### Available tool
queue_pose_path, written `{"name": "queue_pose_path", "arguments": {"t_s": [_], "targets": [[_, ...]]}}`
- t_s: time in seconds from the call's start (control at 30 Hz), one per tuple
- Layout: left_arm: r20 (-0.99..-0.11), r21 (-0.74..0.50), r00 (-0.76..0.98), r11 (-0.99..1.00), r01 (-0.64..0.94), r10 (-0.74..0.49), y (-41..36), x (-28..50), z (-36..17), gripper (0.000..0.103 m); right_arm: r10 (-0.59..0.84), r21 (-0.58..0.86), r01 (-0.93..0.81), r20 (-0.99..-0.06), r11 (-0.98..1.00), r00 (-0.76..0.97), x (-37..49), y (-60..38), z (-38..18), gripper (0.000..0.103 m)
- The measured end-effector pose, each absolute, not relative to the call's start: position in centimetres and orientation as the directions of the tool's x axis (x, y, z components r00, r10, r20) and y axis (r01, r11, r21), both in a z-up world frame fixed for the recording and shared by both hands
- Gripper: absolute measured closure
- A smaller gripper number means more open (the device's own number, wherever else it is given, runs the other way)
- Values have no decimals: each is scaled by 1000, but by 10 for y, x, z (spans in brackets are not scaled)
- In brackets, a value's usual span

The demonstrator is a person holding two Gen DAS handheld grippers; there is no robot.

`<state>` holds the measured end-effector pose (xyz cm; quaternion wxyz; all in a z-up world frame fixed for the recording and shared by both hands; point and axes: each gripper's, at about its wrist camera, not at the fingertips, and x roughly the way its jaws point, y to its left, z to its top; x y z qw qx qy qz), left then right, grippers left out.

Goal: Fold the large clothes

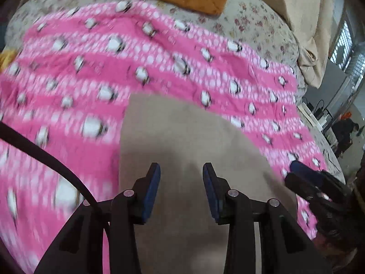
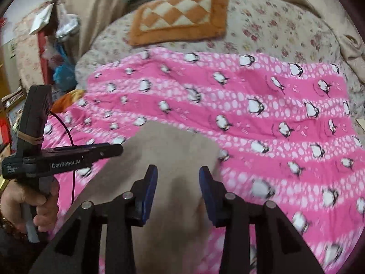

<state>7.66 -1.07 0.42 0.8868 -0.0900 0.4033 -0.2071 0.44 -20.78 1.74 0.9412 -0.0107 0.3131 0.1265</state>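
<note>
- Left wrist view: left gripper (image 1: 181, 189) hovers, jaws apart and empty, over the beige cloth (image 1: 189, 137) spread flat for folding on the pink penguin blanket (image 1: 91, 73) covering the bed (image 1: 262, 22).
- Right gripper (image 2: 178, 191) likewise parted, ready at the near edge.

We see a beige garment (image 2: 173, 150) of soft matt cloth on a pink penguin-print blanket (image 2: 262, 114) that looks fleecy (blur hides its nap). The left gripper (image 1: 181, 171) is matt black plastic with blue rubbery pads (image 1: 153, 182) and shiny metal pins (image 1: 129, 192).
</note>
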Motion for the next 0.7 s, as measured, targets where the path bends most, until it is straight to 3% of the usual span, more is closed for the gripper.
{"name": "queue_pose_path", "arguments": {"t_s": [0.17,0.37,0.47,0.5,0.53,0.57,0.6,0.7], "targets": [[-773,-259,522,931,258,-360,-18,62,-42,92,154,-12,-245,-749,969,644,6,-191,-41,62],[-742,-260,560,929,265,-368,-18,60,-43,87,153,-6,-237,-749,971,645,0,-196,-41,57],[-725,-253,580,927,277,-371,-21,57,-42,78,129,-36,-235,-749,971,650,-6,-191,-41,47],[-724,-250,582,927,278,-370,-23,56,-42,75,120,-39,-225,-751,974,650,-6,-192,-41,39],[-723,-252,584,928,274,-368,-24,56,-42,74,97,-40,-194,-759,980,643,-5,-193,-43,20],[-721,-255,588,929,268,-368,-24,56,-42,73,81,-26,-160,-773,987,629,-2,-197,-45,12],[-716,-261,594,930,260,-367,-24,56,-42,71,97,11,-142,-782,990,616,2,-202,-47,7],[-706,-280,601,927,248,-374,-24,57,-42,66,130,53,-140,-772,989,622,1,-208,-43,8]]}}
